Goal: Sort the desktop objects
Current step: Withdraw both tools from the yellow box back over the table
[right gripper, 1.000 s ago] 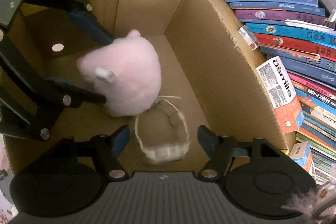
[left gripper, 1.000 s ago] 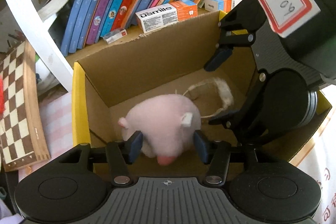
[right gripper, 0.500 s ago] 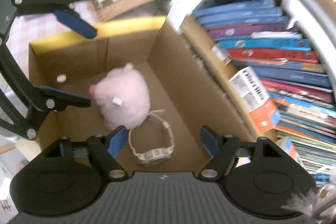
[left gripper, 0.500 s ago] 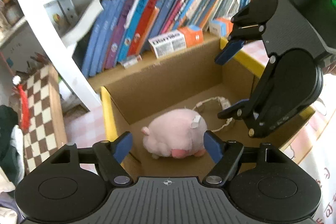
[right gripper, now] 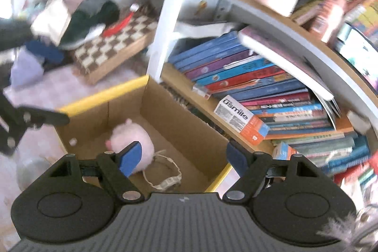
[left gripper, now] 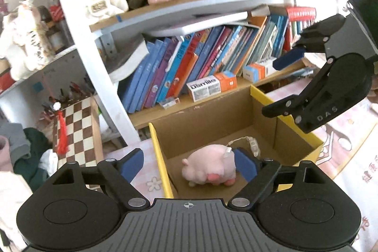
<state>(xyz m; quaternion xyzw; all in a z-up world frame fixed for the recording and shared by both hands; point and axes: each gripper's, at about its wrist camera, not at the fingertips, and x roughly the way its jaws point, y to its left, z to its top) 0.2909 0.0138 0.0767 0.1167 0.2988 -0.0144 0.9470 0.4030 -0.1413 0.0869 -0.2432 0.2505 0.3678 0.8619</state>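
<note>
A pink plush pig lies on the floor of an open cardboard box with yellow rims. Beside the pig lies a white wristwatch. My left gripper hangs open high above the box's near-left corner, holding nothing. The right gripper shows at the right of the left wrist view, open, above the box's right wall. In the right wrist view the pig and the watch lie in the box below my open right gripper; one blue pad covers part of the pig.
A bookshelf full of leaning books stands right behind the box, with a usmile carton on its lower board. A white shelf post rises at the left. A chessboard and clothes lie left of the box on the pink tablecloth.
My left gripper let go of the pink pig, opened wide and rose out of the box. The right gripper also lifted up and away. The pig now rests on the box floor.
</note>
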